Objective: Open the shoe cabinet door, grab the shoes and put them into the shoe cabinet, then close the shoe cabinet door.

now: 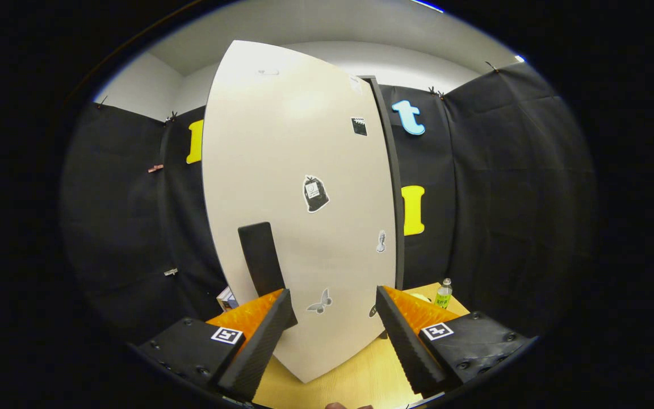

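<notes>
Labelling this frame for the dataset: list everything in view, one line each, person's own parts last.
shoe cabinet door: 1, off-white, upright just ahead of the fingers, stands on the table
door handle: 1, black, low on the door near the left finger
stickers: several, black and grey, scattered over the door face
cabinet side edge: 1, dark, along the door's right side
table: 1, light wood, under the door and between the fingers
bottle: 1, clear with green label, on the table beyond the right finger
box-like item: 1, white, behind the left finger; too hidden to identify
booth wall: black cloth, behind everything
gripper: 1, fingers open, holding nothing, pointed at the door's lower part
</notes>
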`<move>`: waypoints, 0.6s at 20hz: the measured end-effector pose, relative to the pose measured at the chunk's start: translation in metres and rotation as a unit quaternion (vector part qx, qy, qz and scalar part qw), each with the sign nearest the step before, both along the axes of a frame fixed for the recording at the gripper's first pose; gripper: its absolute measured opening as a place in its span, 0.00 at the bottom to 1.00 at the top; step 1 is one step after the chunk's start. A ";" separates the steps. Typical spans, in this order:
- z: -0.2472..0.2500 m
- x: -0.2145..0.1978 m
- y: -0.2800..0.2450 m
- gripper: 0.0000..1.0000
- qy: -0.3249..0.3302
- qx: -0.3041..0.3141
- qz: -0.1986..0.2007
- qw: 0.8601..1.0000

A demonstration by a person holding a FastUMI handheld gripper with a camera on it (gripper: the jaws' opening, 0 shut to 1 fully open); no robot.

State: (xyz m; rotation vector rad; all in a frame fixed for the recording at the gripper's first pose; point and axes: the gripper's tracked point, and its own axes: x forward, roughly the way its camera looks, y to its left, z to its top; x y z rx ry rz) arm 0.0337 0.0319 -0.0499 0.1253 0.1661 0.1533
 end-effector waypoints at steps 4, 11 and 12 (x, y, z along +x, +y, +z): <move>0.004 -0.001 -0.004 0.98 -0.006 0.005 -0.003 1.000; 0.008 -0.001 -0.014 0.98 -0.015 -0.012 -0.014 1.000; 0.007 -0.001 -0.014 0.98 -0.014 -0.011 -0.014 1.000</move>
